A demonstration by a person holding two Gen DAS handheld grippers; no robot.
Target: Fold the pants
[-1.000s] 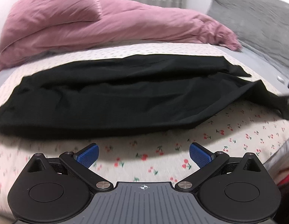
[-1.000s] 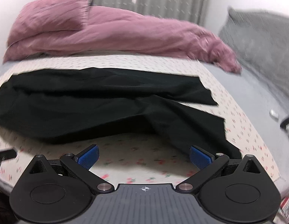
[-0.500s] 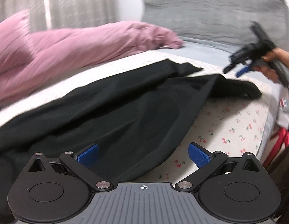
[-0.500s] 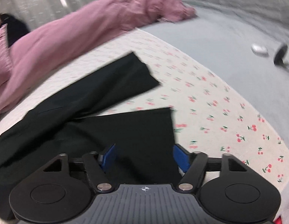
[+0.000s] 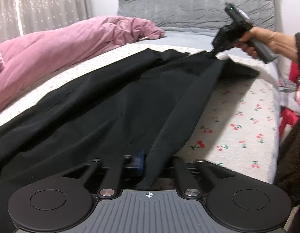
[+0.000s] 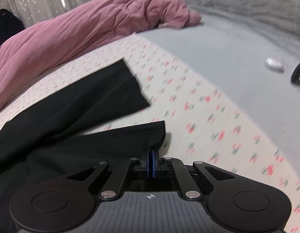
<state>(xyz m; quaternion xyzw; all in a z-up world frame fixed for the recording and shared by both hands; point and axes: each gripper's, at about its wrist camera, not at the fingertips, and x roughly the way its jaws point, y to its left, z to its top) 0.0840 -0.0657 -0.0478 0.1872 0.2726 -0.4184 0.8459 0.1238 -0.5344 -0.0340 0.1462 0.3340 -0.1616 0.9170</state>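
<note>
Black pants (image 5: pixel 111 104) lie spread along the cherry-print bed sheet (image 5: pixel 243 116). My left gripper (image 5: pixel 150 161) is shut on the near edge of the pants, which bunch up between its fingers. My right gripper (image 6: pixel 151 161) is shut on the hem corner of the near leg of the pants (image 6: pixel 111 141); the far leg (image 6: pixel 103 89) lies flat beyond. In the left wrist view the right gripper (image 5: pixel 215 55) shows at the far end, held by a hand, with the cloth stretched taut between the two.
A pink duvet (image 5: pixel 58 48) lies heaped along the far side of the bed. A grey headboard (image 5: pixel 198 5) and grey sheet (image 6: pixel 218 44) are beyond. A small white object (image 6: pixel 274 63) and a dark item (image 6: pixel 297 73) lie on the grey sheet. Red things (image 5: pixel 289 112) sit beside the bed.
Both grippers have gone from open to shut on the pants: the left on the near edge, the right on the near leg's hem. The cloth between them is now lifted and taut.
</note>
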